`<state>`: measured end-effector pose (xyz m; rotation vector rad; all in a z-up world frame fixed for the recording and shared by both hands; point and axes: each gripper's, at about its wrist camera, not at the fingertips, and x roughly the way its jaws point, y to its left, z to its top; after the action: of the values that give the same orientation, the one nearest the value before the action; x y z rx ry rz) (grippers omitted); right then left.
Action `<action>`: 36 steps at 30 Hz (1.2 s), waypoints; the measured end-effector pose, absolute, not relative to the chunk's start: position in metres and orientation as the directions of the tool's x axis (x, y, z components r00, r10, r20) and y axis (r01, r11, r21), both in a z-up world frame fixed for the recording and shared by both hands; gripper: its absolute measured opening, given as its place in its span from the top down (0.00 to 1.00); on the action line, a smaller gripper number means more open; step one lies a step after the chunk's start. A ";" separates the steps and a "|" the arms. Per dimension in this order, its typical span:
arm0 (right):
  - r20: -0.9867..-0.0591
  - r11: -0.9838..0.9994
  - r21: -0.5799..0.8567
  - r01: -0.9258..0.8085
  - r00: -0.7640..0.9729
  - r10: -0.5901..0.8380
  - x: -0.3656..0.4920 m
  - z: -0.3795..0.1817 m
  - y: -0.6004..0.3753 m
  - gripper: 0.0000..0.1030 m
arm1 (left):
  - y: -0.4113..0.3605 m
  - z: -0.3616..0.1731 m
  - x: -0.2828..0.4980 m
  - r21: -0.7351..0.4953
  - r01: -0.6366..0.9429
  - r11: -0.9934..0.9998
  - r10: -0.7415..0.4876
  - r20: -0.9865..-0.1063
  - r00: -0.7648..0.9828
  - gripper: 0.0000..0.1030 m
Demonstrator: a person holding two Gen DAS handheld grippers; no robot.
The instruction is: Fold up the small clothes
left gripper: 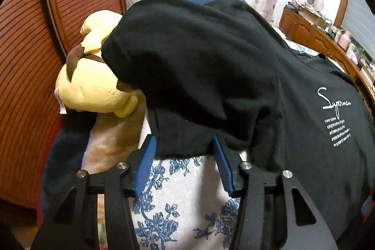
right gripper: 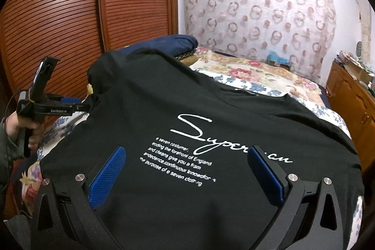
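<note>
You have a yellow plush toy [left gripper: 93, 83] lying at the left on the floral bedspread [right gripper: 257, 76], close to the slatted wooden wardrobe doors [right gripper: 70, 15]. Behind it a folded navy blanket [right gripper: 178, 43] sits on the bed. A ring-patterned curtain [right gripper: 257, 11] covers the far wall, and a cluttered wooden cabinet [right gripper: 351, 95] stands on your right.

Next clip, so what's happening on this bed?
A person with a gripper in each hand is folding a black T-shirt spread print-up on a floral bedspread. The left gripper is open, its fingers either side of the shirt's edge, where the sleeve looks already folded in over the body; no grip shows yet. The right gripper is open over the white lettering, holding nothing. A yellow plush toy lies partly under the shirt on the wardrobe side.
</note>
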<state>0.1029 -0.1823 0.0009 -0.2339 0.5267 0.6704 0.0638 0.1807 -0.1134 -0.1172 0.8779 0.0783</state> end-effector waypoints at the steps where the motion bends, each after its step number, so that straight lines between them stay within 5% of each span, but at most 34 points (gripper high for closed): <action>1: -0.538 0.762 -0.040 -0.646 0.657 0.528 0.103 0.001 -0.181 0.00 | 0.182 -0.113 0.064 -0.069 -0.120 0.990 0.023 -0.770 0.638 0.55; 11: -0.551 0.756 -0.027 -0.654 0.641 0.535 0.105 -0.003 -0.182 0.00 | 0.174 -0.107 0.063 -0.016 -0.087 0.996 0.045 -0.750 0.660 0.89; 23: -0.530 0.787 0.007 -0.617 0.666 0.526 0.111 0.000 -0.204 0.01 | 0.136 -0.020 0.068 -0.078 0.040 0.996 -0.078 -0.589 0.804 0.90; 31: -0.508 0.814 0.015 -0.581 0.696 0.507 0.105 0.001 -0.212 0.01 | 0.063 0.011 0.079 -0.044 0.234 0.971 -0.217 -0.567 0.795 0.90; 36: -0.509 0.821 0.028 -0.570 0.699 0.503 0.101 -0.002 -0.209 0.01 | 0.049 0.017 0.066 -0.081 0.271 0.959 -0.269 -0.555 0.787 0.73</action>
<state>0.1007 -0.2089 -0.0020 -0.1356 0.5258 0.5999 0.0663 0.0489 0.0166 0.0032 0.5972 -0.2911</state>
